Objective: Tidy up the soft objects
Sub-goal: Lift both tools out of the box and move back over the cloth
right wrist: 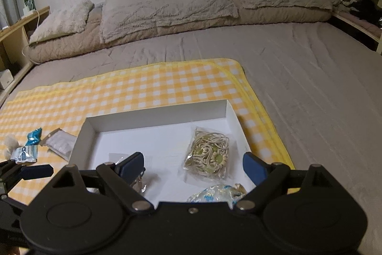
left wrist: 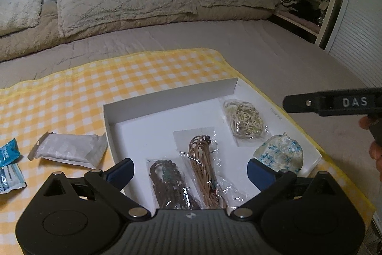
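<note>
Two grippers: left gripper [left wrist: 189, 172] and right gripper [right wrist: 193, 167], both spread wide with nothing between the pads, both poised above the near edge of the box.
Box: white box [left wrist: 167, 98], shallow and lidless, resting on the checked cloth [left wrist: 95, 78] spread over the bed [left wrist: 274, 51].
Contents: dark cord packet [left wrist: 167, 181], tan cord packet [left wrist: 203, 159], pale cord packet [left wrist: 244, 122] and floral pouch [left wrist: 281, 154], lying side by side on the box floor.
Outside: grey pouch [left wrist: 69, 151] just left of the box; blue sachets [left wrist: 9, 164] further left.
Step, as judged: between placements, both tools free.
Next: probably the left gripper swings left, lowers over the grey pouch and pinches it.
</note>
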Tool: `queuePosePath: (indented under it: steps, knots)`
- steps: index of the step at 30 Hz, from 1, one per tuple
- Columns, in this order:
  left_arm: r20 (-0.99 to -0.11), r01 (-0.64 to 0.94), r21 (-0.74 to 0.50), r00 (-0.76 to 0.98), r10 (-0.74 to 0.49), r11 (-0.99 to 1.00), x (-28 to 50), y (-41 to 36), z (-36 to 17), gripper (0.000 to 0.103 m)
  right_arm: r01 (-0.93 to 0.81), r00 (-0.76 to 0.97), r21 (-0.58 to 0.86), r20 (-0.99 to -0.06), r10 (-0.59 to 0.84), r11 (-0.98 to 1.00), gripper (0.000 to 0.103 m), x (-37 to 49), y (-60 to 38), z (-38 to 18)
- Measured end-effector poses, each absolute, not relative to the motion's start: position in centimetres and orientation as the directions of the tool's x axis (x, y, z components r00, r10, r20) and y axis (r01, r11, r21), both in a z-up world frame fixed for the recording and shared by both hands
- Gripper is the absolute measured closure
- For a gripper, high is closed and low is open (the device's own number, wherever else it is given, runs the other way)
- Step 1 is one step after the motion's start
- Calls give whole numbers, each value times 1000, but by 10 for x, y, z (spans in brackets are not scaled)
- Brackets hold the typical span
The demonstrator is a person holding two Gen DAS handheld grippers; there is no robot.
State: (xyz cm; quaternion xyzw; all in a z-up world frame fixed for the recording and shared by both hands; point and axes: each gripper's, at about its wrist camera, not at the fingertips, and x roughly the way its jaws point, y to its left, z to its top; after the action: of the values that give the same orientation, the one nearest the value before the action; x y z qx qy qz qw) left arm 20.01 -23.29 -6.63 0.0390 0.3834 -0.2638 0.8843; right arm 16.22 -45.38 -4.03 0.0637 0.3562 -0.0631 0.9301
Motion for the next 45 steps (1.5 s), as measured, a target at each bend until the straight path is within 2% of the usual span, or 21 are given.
queuePosePath:
  steps: [16, 21, 45]
  knots:
    - [-661, 473, -113, 621, -421, 874, 175, -212, -45, 0, 186, 779, 71, -618, -103, 980, 8, 113, -458, -30]
    - [-649, 464, -103, 640, -413, 880, 170, -205, -40, 0, 180, 790, 68, -604, -103, 981, 0, 99, -457, -32]
    - [-608, 361, -100, 715, -344, 927, 171, -153, -23, 0, 141, 808, 29, -581, -98, 990, 0, 93, -431, -28]
